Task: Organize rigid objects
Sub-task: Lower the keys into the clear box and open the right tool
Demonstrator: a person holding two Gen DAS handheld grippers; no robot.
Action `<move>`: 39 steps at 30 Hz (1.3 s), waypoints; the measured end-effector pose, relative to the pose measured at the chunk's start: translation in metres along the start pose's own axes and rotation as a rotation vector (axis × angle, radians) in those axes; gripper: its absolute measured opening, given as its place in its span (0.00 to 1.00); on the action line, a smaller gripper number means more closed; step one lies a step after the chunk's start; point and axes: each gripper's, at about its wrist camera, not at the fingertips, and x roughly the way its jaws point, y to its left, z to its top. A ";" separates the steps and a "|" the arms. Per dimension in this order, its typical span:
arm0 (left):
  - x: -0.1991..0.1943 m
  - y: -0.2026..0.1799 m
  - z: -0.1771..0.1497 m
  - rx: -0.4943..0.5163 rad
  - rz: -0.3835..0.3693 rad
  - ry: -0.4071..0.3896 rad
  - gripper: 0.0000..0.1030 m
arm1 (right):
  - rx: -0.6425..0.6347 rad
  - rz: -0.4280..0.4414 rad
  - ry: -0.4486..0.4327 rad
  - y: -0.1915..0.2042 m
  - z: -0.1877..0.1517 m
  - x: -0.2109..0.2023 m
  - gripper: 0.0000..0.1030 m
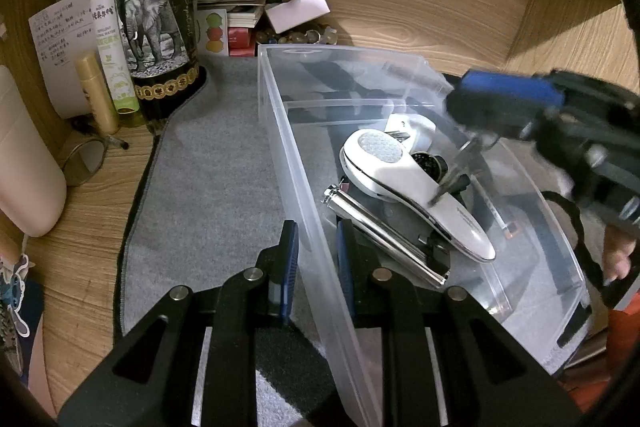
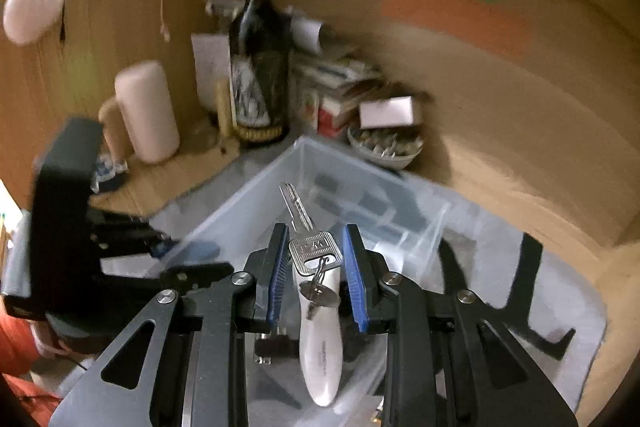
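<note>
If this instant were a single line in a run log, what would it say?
left gripper: shut on clear bin wall | right gripper: holds key over bin | in bin: white device, metal clipper

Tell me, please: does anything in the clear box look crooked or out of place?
Yes. In the clear box, the white handheld device lies slanted across the silver tool instead of flat. The other items are heaped against them. Nothing looks spilled or broken.

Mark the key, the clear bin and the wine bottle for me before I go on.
key (image 2: 315,249): right wrist view, on its flat silver head between the claw's pads.
clear bin (image 1: 280,131): left wrist view, on its left wall.
wine bottle (image 1: 154,23): left wrist view, on the elephant label.
</note>
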 end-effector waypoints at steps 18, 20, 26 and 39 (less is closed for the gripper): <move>0.000 0.000 0.000 0.000 0.001 0.000 0.18 | -0.064 0.006 0.251 0.007 -0.021 0.043 0.25; 0.000 0.000 0.000 0.000 0.001 0.000 0.18 | -0.065 0.000 0.251 0.008 -0.021 0.043 0.25; 0.000 0.000 0.001 0.001 0.002 0.001 0.18 | -0.045 -0.011 0.209 0.005 -0.017 0.033 0.48; 0.000 0.000 0.000 0.001 0.002 0.001 0.18 | 0.072 -0.113 0.010 -0.031 -0.002 -0.024 0.71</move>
